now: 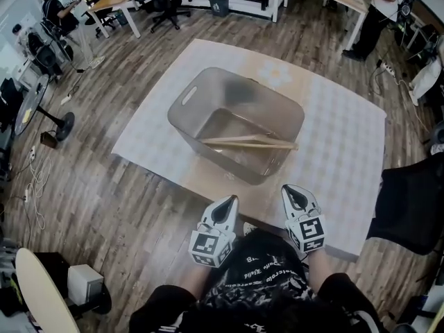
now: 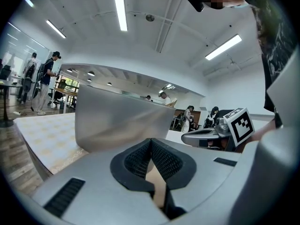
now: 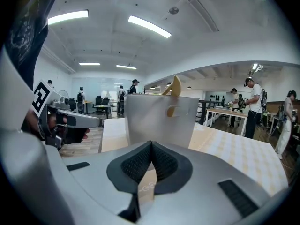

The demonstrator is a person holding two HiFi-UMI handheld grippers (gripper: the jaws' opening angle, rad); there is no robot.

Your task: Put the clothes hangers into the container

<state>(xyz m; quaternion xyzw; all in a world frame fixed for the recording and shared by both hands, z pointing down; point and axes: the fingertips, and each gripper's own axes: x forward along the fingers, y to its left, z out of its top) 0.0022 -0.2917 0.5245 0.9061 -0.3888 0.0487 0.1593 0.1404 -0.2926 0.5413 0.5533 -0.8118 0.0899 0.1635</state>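
Observation:
A translucent grey container (image 1: 236, 120) stands on a pale patterned mat (image 1: 340, 137). Wooden hangers (image 1: 250, 143) lie inside it, one end resting against the right rim. In the right gripper view a hanger end (image 3: 174, 86) pokes above the container wall (image 3: 159, 118). My left gripper (image 1: 224, 208) and right gripper (image 1: 297, 196) hover side by side just short of the container's near wall. Both are shut with nothing between the pads. In the left gripper view the left gripper (image 2: 151, 145) faces the container wall (image 2: 122, 123), and the right gripper (image 2: 220, 130) shows beside it.
Wood floor surrounds the mat. A standing fan (image 1: 38, 113) is at the left, a black chair (image 1: 409, 207) at the right, a white round table edge (image 1: 38, 293) at bottom left. Desks and people stand along the far side.

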